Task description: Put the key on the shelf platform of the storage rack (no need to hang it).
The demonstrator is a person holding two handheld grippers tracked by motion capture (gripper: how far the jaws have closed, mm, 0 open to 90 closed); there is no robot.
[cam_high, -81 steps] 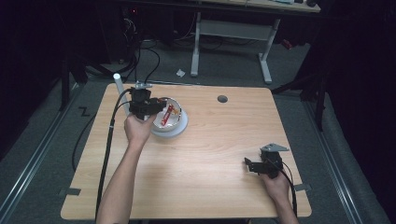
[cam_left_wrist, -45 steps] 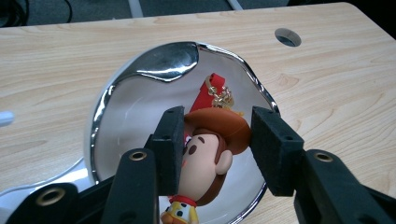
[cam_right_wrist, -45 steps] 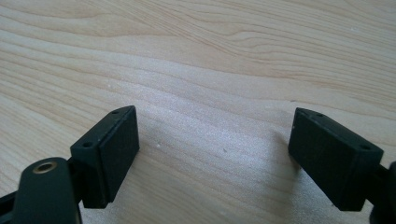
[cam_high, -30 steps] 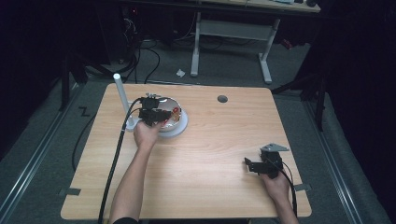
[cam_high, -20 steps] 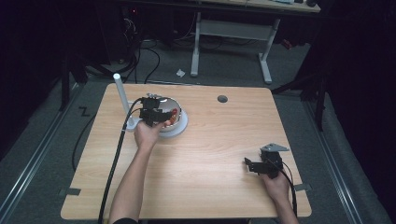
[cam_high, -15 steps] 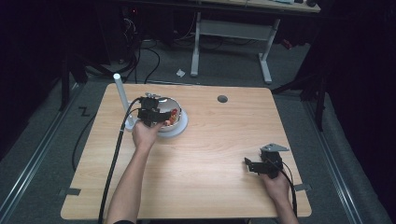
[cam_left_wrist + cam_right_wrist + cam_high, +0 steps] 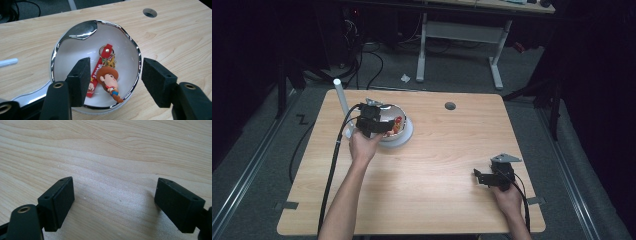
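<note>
Left gripper view: left gripper (image 7: 113, 82) hangs over the bowl (image 7: 63, 45), jaws spread wide with nothing between the pads yet. Keychain (image 7: 106, 75) lies on the bowl floor, cowboy figure (image 7: 109, 81) between the two fingers (image 7: 79, 78) and a bit nearer the left one, red strap (image 7: 98, 72) just beside that left pad, its ring end beyond the fingertips. Right pad sits about over the chrome rim, so it may catch there on the way down.

Step in hand looks like a pick of the keychain. To do it well: shift the gripper slightly so both pads clear the rim and drop inside the bowl, centre the figure between them, go low, then close on the figure's body (bulkier than the flat strap, likely a surer hold). Lift straight up; the bowl could slide or tip if a pad drags the wall.

High view: right gripper (image 7: 492, 177) rests on the table (image 7: 452, 150) well apart from the bowl, jaws wide open and empty over bare wood.
</note>
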